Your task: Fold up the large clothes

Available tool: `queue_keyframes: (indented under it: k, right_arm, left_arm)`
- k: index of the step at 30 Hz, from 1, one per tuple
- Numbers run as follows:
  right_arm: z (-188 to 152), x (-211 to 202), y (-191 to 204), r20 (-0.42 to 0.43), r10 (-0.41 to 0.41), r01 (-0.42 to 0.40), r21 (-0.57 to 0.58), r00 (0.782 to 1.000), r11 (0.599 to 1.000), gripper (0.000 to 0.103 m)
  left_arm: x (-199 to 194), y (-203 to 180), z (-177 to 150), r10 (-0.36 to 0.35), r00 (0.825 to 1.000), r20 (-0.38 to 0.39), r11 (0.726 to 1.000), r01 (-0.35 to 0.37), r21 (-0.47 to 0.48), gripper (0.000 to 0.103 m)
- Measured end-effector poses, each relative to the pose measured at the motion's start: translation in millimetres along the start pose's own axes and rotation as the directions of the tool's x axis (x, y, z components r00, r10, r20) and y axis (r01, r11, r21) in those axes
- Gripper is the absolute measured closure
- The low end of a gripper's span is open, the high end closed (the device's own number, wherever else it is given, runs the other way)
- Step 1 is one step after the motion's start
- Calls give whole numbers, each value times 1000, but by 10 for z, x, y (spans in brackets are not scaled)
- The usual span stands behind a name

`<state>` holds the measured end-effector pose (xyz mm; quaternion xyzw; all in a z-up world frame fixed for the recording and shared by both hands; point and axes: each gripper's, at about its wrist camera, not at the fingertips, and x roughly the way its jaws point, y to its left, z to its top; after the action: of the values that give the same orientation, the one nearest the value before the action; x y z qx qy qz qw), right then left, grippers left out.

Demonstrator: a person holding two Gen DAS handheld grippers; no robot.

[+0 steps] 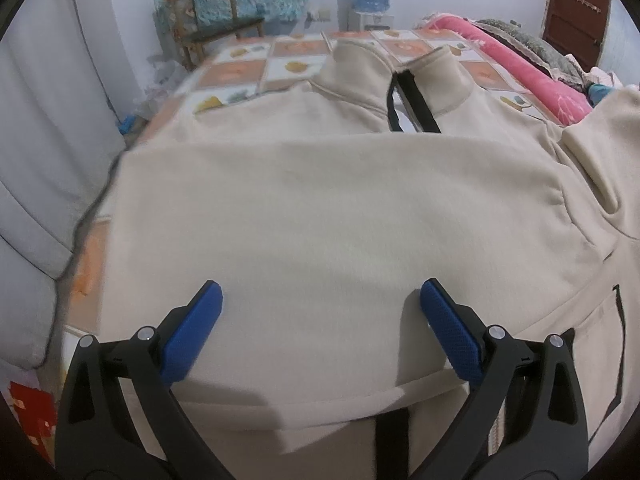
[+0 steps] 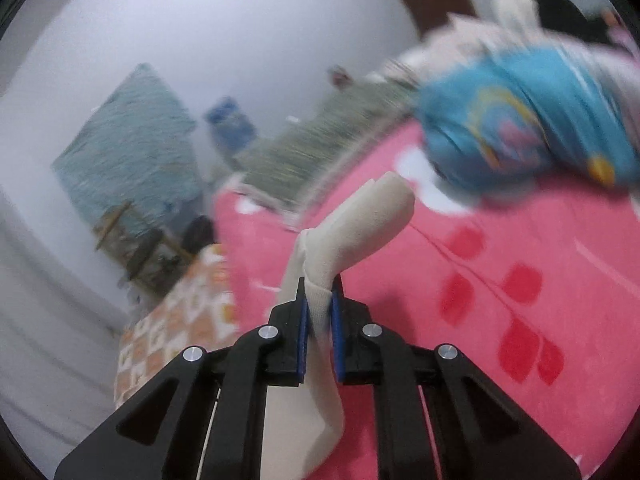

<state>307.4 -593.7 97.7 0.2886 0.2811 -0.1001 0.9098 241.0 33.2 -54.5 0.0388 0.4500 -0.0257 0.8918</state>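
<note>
One fleecy beige jacket [image 1: 320, 208], sleeve [image 2: 360, 220] pinched (right gripper [image 2: 319, 308]).

From the left wrist we look low and close across the jacket [image 1: 320, 220] toward the far wall — our right wrist view faces the pink blanket [image 2: 480, 280], sharing that bed.

beige zip-front fleece jacket [image 1: 320, 208] spread on the checked patchwork bedsheet [image 1: 240, 68], wooden chair [image 1: 212, 20] behind, rolled pink blanket [image 1: 528, 68] to its right

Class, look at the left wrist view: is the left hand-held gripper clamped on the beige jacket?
No: the left hand-held gripper is wide open above the beige jacket.
</note>
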Motion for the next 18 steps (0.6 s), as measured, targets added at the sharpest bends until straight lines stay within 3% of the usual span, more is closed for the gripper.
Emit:
queue_keyframes:
  k: [2, 7, 8, 10, 12, 15, 18]
  right_arm:
    - [15, -215, 383, 25, 46, -44, -72, 999, 996, 93]
    - [-142, -528, 1289, 46, 152, -137, -236, 987, 962, 93]
    - [-203, -566, 1460, 43, 170, -152, -266, 985, 952, 93]
    - [-377, -639, 1831, 29, 208, -187, -329, 978, 926, 93]
    - [-563, -662, 2158, 9, 246, -225, -372, 969, 900, 93]
    - [-952, -688, 2709, -34, 298, -281, -453, 954, 846, 93]
    - [-1580, -698, 3325, -115, 367, -365, -563, 923, 741, 93]
  left_arm:
    - [-117, 41, -14, -15, 1000, 24, 1000, 15, -17, 10]
    - [-246, 251, -72, -74, 997, -12, 992, 72, -106, 51]
    - [-242, 299, -92, -88, 996, -23, 989, 85, -120, 53]
    - [-213, 397, -153, -102, 993, -57, 986, 94, -139, 70]
    - [-232, 464, -212, -115, 992, -54, 984, 106, -141, 77]
    - [-300, 588, -277, -152, 987, -51, 976, 141, -165, 86]
    - [-453, 720, -340, -176, 984, -23, 968, 169, -185, 87]
